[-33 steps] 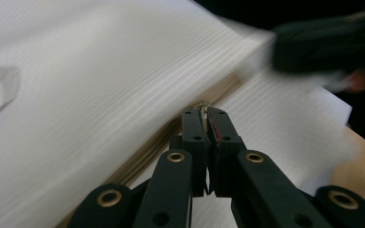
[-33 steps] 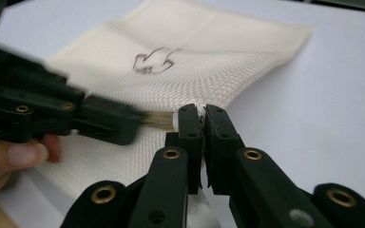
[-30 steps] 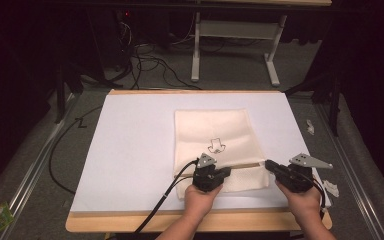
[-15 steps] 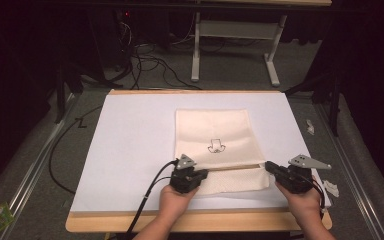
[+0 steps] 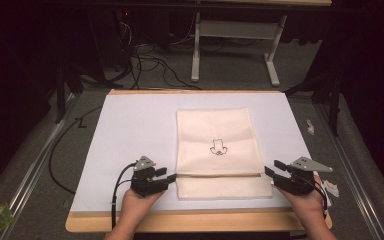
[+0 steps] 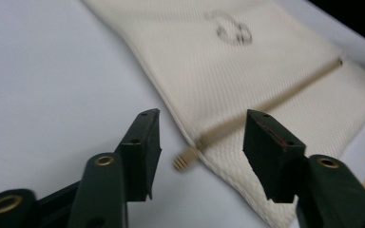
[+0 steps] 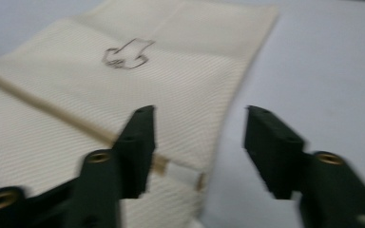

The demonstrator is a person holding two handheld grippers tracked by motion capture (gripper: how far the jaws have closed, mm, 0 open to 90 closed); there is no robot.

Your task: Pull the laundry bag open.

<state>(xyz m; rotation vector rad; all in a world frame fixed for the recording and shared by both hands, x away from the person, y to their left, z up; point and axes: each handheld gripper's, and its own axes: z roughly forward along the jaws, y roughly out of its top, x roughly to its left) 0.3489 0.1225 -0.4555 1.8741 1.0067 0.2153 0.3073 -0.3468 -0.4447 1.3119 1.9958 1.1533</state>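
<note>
The cream cloth [image 5: 215, 147] in front of you lies flat on the white sheet [image 5: 130, 130] that covers the wooden table [image 5: 195, 222], a little right of the sheet's middle and reaching almost to its near edge. It is a ribbed, woven fabric with a small dark line drawing [image 5: 217, 148] printed near its centre, and its near end is folded so that a narrow band [image 5: 224, 186] lies below a crosswise fold line. In your left gripper view a thin tan strip [image 6: 266, 102] runs along that fold, and its ridged end [image 6: 183, 162] pokes out past the cloth's left edge onto the sheet. Your left gripper [image 5: 167, 178] rests on the sheet just beside the cloth's near left corner, jaws apart, with that ridged end lying between them and untouched. Your right gripper [image 5: 272, 171] sits at the cloth's near right edge, jaws also apart; in its own view the cloth's edge and the strip's other end [image 7: 180, 172] lie between them. Compared with a second ago, your left hand [image 5: 137, 207] has moved leftward, from over the folded band to off the cloth's edge, while your right gripper has stayed where it was.
</note>
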